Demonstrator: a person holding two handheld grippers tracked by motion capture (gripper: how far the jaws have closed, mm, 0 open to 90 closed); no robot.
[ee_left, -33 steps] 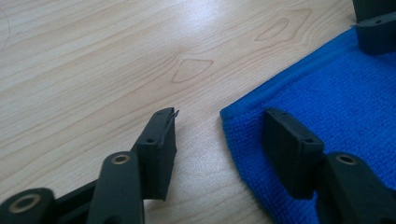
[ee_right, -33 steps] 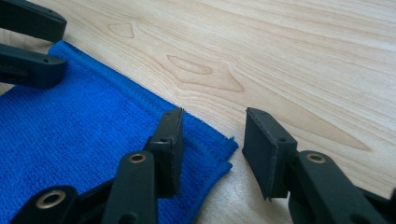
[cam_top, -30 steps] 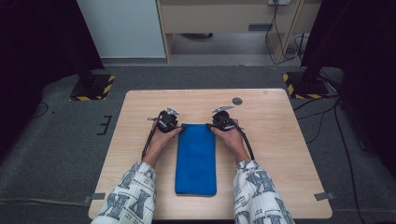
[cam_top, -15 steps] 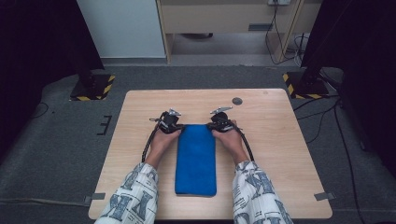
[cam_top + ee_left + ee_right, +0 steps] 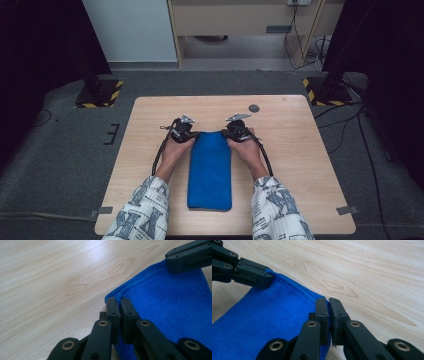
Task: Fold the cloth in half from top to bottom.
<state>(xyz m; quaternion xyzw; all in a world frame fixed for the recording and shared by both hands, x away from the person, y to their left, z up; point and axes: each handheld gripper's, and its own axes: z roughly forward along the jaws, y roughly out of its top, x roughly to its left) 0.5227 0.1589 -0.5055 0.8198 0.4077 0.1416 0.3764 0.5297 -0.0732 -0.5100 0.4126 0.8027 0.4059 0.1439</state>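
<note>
High view: we see the blue cloth (image 5: pixel 210 170) lying lengthwise mid-tabletop (image 5: pixel 300 150), a small dark disc (image 5: pixel 254 108) beyond it, both patterned sleeves
Tool views: we see the cloth's hem and weave up close
Left tool (image 5: pixel 117 306): just finished closing, pinched tight on the cloth's far left corner
Right tool (image 5: pixel 328 305): likewise just closed, clamped on the far right corner

Evenly lit from overhead on the desk (image 5: pixel 300 150) in the high view, dim and near black toward both side edges. Soft, slightly grainy overall, with faint shadows under the forearms. Bright and diffuse in both gripper views, pale sheen across the wood grain, near parts of the tongs (image 5: pixel 117 315) mildly blurred.
</note>
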